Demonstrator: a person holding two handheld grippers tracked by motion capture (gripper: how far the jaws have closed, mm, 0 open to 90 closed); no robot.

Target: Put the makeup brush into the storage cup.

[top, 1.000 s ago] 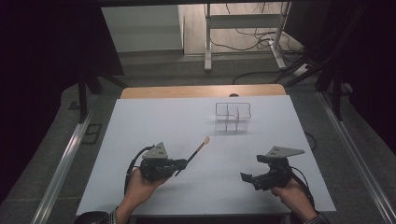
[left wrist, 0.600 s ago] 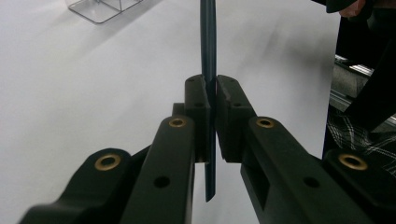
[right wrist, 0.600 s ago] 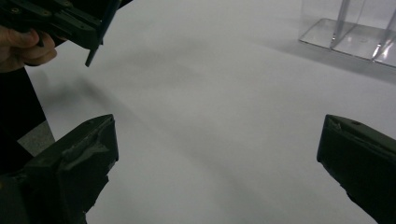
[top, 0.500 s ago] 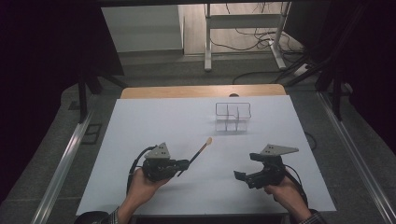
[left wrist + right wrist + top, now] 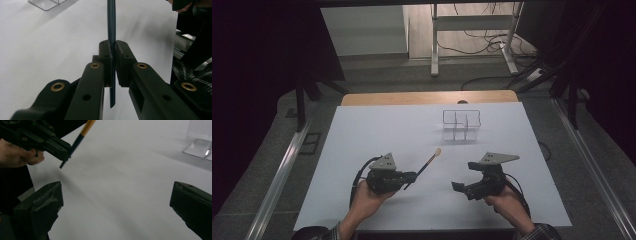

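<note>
We see a matt white surface (image 5: pixel 377 130), smooth like paper, with a wooden strip along its far edge; the organiser (image 5: pixel 461 125) looks clear, glossy plastic; the brush (image 5: pixel 426 166) has a dark glossy handle; each hand-held gripper, left (image 5: pixel 411 176) and right (image 5: pixel 457 185), is matt black plastic with brass-looking bushings.

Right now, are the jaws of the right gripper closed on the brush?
No, in the right gripper view the right gripper stands wide open over bare table, while the brush is clamped in the left gripper.
</note>
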